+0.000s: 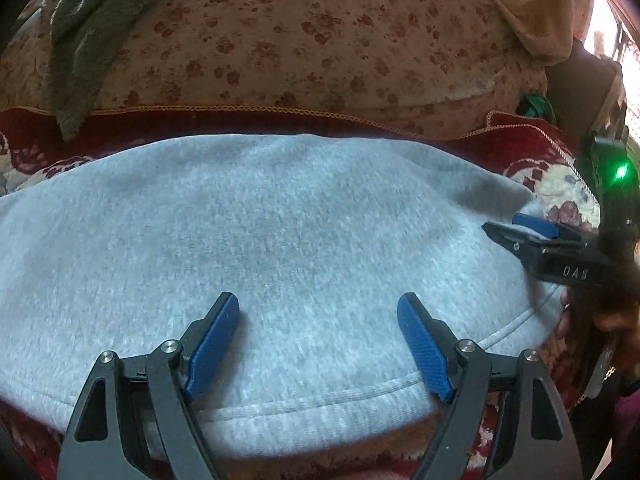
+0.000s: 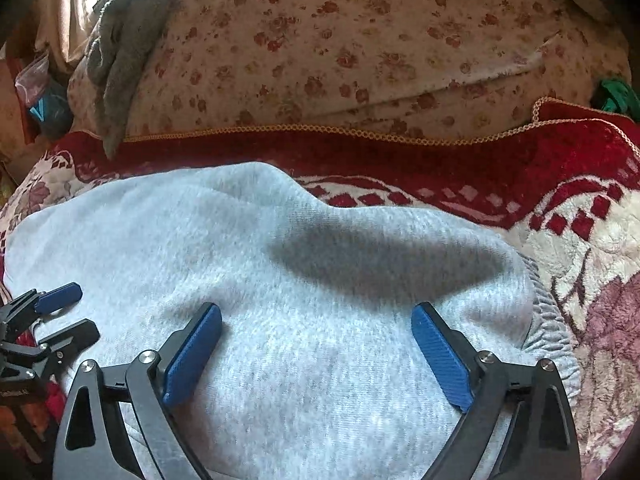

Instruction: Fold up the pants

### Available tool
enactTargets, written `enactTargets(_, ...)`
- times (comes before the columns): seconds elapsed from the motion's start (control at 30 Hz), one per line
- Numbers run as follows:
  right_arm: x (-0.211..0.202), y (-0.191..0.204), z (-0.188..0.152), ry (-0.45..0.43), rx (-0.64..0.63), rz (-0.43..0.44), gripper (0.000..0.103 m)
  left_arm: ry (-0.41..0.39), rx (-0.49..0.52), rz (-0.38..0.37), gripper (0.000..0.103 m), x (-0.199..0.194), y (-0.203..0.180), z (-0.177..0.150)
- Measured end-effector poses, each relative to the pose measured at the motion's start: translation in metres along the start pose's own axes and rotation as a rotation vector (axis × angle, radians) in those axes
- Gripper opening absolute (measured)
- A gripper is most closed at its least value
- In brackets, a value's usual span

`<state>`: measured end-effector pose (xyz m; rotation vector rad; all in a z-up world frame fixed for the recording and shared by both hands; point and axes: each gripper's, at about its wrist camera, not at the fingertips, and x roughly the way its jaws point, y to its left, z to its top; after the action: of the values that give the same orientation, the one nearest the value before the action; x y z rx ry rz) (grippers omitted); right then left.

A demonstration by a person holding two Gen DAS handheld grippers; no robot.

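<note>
Light grey fleece pants (image 1: 280,220) lie folded into a broad pad on a red patterned blanket (image 1: 120,128). In the left wrist view my left gripper (image 1: 318,300) hovers open over the near part of the cloth, above a stitched hem (image 1: 320,404), with nothing between its blue pads. My right gripper (image 1: 502,222) comes in from the right edge there. In the right wrist view the pants (image 2: 240,240) show a gathered elastic waistband (image 2: 548,320) at the right. My right gripper (image 2: 317,312) stands wide open over them, gripping nothing. My left gripper (image 2: 86,308) is open at the far left.
A floral cushion (image 2: 360,60) rises behind the blanket, with a grey-green towel (image 2: 120,52) draped over its left side. A green item (image 2: 616,94) sits at the far right. A person's hand (image 1: 592,320) holds the right gripper. A curtain (image 1: 540,8) and bright window are at the back.
</note>
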<state>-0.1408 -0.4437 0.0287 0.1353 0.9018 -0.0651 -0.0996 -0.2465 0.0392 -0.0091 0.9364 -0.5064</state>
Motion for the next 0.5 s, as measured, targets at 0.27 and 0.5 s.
enactTargets(0.27,-0.032,0.019,0.007,-0.023,0.029,0.022,0.099,-0.04,-0.047,0.08,0.085,-0.032,0.029,0.0)
enactTargets(0.5,-0.036,0.068,0.004,-0.003,0.022,0.192,0.099,-0.097,-0.171,0.135,0.09,-0.07,0.078,-0.004)
